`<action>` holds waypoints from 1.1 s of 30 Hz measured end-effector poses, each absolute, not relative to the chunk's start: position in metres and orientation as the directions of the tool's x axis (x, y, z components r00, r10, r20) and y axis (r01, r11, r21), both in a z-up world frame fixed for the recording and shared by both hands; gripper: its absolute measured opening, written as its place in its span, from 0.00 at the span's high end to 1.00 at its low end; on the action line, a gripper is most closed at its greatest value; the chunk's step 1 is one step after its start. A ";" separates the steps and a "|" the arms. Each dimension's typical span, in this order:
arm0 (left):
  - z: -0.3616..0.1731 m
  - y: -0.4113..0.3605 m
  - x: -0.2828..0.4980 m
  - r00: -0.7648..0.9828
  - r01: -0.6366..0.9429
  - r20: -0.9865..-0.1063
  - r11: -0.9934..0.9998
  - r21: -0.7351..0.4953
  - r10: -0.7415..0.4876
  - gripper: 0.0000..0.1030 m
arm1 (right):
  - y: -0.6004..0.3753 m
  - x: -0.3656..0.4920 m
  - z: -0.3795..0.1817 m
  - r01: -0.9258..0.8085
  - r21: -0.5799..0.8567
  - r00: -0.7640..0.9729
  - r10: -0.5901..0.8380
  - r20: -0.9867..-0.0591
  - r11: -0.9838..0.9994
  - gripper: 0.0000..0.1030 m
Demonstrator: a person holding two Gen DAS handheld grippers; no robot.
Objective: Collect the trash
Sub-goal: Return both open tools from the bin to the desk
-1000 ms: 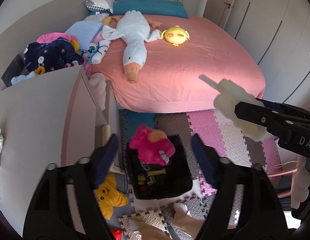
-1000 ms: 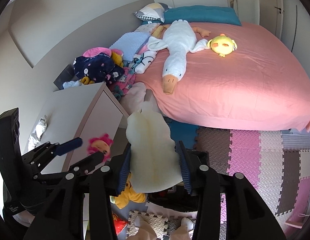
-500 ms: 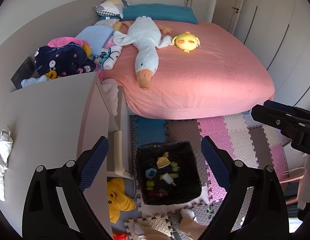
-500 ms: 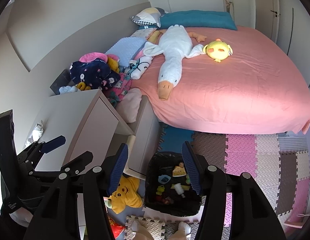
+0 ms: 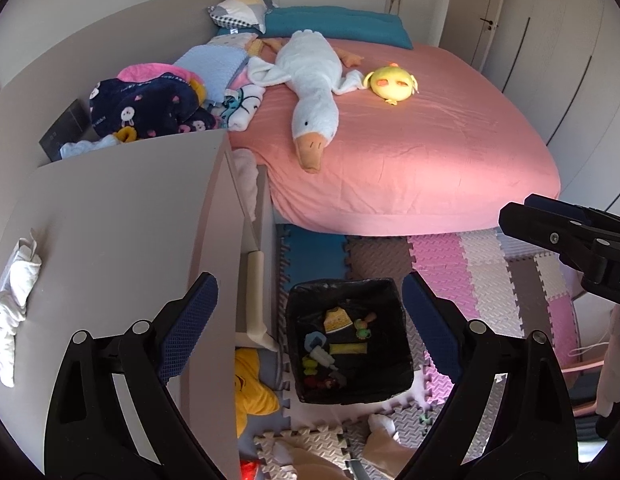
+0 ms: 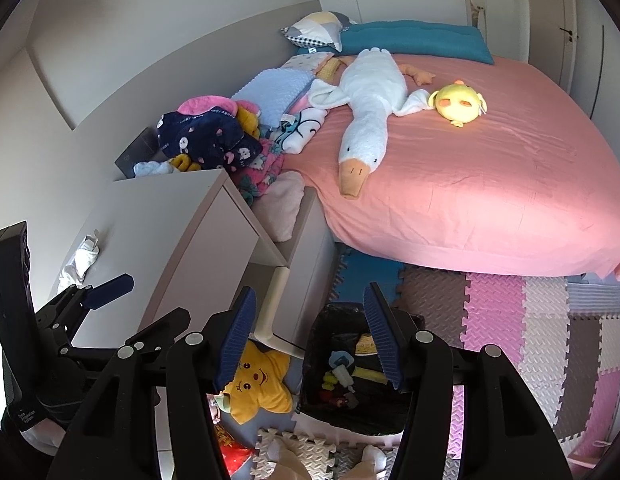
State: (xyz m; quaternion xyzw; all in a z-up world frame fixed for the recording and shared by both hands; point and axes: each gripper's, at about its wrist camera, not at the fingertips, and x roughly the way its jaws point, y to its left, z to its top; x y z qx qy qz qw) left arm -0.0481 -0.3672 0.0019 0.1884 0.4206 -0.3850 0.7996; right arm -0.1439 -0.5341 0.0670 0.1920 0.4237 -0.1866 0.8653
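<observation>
A black lined bin (image 5: 394, 364) stands on the foam floor mats, holding several small colourful items; it also shows in the right wrist view (image 6: 350, 412). My left gripper (image 5: 310, 328) is open and empty, high above the bin. My right gripper (image 6: 310, 340) is open and empty, also above the bin. The right gripper shows at the right edge of the left wrist view (image 5: 566, 232). The left gripper shows at lower left of the right wrist view (image 6: 110, 300). A crumpled white tissue (image 5: 12, 292) lies on the grey cabinet top (image 5: 110, 220).
A pink bed (image 5: 430, 148) carries a white goose plush (image 5: 314, 96) and a yellow chick plush (image 5: 392, 82). Clothes pile (image 5: 150, 100) sits behind the cabinet. A yellow star plush (image 6: 258, 388) lies on the floor beside the bin. Wardrobe doors line the right wall.
One second ago the left gripper held a pink plush and the right a pale fluffy item over the bin. Both opened; those items are gone from view. Both grippers rose.
</observation>
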 end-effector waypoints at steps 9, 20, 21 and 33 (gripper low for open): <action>-0.004 -0.321 -0.028 0.384 0.705 -0.826 0.708 -0.025 -0.412 0.12 | -0.501 -0.116 0.059 0.407 0.187 0.581 -0.095 -0.808 0.894 0.44; -0.006 -0.252 0.001 0.446 0.588 -0.828 0.809 -0.016 -0.341 0.12 | -0.444 -0.071 0.050 0.282 0.204 0.586 0.000 -0.810 0.937 0.44; -0.006 -0.244 0.004 0.453 0.575 -0.827 0.818 -0.013 -0.332 0.12 | -0.439 -0.067 0.049 0.270 0.206 0.585 0.010 -0.811 0.940 0.44; -0.007 -0.168 0.032 0.512 0.442 -0.824 0.897 0.010 -0.243 0.12 | -0.381 -0.022 0.039 0.150 0.226 0.562 0.105 -0.820 0.963 0.44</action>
